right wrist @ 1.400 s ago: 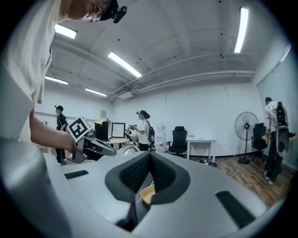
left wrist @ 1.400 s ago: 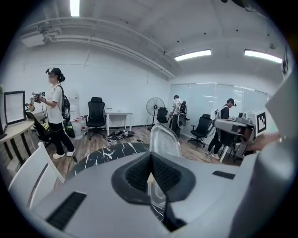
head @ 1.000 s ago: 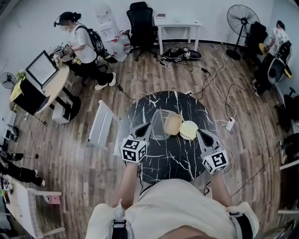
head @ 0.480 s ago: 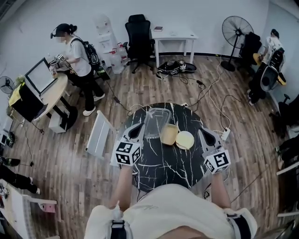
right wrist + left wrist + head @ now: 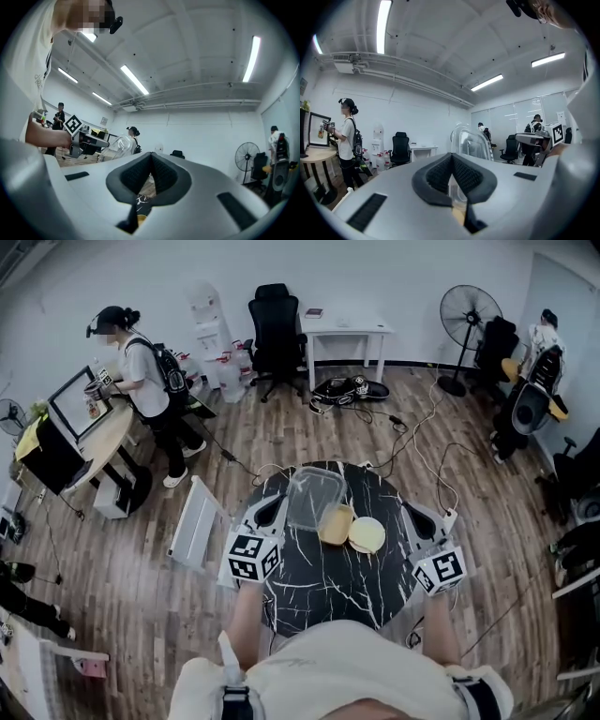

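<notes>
Found jaws of left gripper [image 5: 451,185] clamped on the wall of a clear container [image 5: 314,498], held over the far part of the black marble bench [image 5: 328,587]. Found jaws of right gripper [image 5: 151,187] together and empty, near a yellow bowl [image 5: 334,524] and yellow lid [image 5: 367,534] lying just beside the container.

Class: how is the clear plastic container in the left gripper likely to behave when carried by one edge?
The clear container looks thin-walled and empty, so it is probably light. The left gripper clamps only one edge, so it may flex or swing. Its glossy plastic could slip between the pads.
</notes>
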A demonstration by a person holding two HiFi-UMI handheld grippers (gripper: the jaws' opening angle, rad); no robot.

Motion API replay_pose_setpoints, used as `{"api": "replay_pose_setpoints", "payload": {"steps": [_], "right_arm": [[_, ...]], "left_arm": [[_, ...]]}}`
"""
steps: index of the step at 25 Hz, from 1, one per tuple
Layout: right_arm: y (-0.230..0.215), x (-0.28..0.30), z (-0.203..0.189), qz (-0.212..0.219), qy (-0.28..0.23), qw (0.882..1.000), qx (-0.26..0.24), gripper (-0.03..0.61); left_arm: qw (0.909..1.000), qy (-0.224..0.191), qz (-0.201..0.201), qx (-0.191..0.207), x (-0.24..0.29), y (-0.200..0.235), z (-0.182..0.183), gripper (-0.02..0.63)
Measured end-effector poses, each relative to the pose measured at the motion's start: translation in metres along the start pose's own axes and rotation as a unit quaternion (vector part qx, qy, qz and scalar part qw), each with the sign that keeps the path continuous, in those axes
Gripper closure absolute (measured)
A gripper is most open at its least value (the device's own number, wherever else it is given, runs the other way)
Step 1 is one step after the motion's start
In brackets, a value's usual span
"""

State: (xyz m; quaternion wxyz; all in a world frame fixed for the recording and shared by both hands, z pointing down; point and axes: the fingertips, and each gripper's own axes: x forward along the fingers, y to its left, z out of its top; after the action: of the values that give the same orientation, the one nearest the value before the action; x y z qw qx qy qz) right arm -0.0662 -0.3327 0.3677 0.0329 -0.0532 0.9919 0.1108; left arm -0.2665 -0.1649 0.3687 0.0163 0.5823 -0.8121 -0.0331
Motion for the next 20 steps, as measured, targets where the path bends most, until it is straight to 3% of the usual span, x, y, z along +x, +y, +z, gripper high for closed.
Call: {"api": "replay_pose_setpoints", "payload": {"steps": [20], "right_arm": [[0.017,-0.014,-0.011,0.003,0.017,1.000,0.023,0.572]], "left_arm": [[0.9997,0.007,-0.022,-0.003,-0.006,-0.011,-0.005,0.595]]}}
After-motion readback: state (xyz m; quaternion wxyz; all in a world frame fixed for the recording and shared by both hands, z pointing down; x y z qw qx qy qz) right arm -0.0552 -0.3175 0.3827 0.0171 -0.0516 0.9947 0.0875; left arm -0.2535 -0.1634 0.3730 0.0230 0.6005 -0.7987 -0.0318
